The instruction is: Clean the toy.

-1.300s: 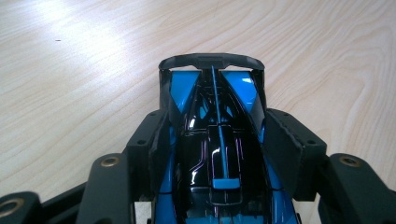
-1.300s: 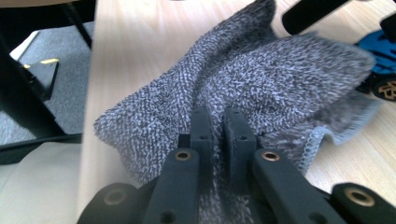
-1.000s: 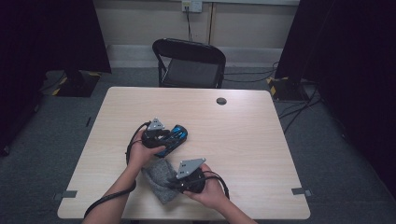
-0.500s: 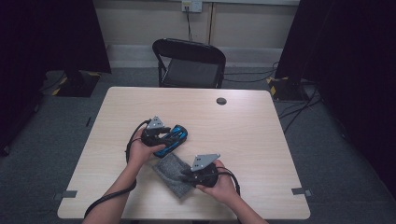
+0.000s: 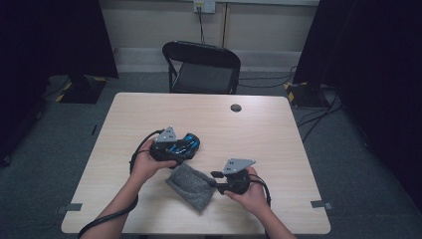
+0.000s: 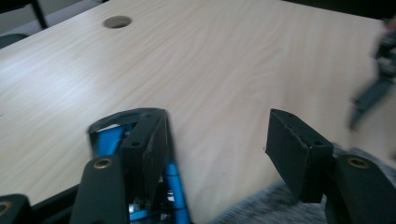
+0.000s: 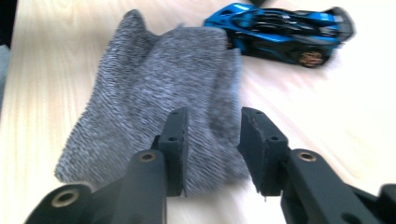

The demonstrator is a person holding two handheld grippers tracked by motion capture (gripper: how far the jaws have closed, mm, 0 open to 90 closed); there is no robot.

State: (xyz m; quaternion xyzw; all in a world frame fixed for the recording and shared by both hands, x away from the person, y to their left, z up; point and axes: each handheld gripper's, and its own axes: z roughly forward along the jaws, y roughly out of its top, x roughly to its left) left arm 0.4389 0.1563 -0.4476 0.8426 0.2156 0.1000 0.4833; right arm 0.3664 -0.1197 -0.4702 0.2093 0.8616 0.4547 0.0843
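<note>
A: How are the fingers of the right gripper (image 7: 212, 149) set?

B: A narrow gap is seen between them, and they have just been opening. Nothing is pinched. The near edge of the grey cloth (image 7: 154, 98) is seen just beyond and below their tips, lying flat on the desk (image 7: 327, 107).

A: And the left gripper (image 6: 217, 140)?

B: Its fingers are parted to a middling width and have just been opening a little further. In the left gripper view bare desk is seen through the gap. The blue toy car (image 6: 114, 140) is seen pressed against the outside of one finger, not between the two. Whether the car is carried by the gripper or only rests against it cannot be told.

A: Where is the car placed, seen from above?

B: In the high view the blue toy car (image 5: 183, 144) is found at the tips of the left gripper (image 5: 186, 145), near the middle of the desk (image 5: 259, 129). The grey cloth (image 5: 193, 185) is spread just beside it, towards the person, between the two hands.

A: And the right gripper there?

B: The right gripper (image 5: 213, 180) is held at the cloth's right edge, pointed towards it. A black folding chair (image 5: 201, 67) is seen beyond the far side of the desk.
</note>
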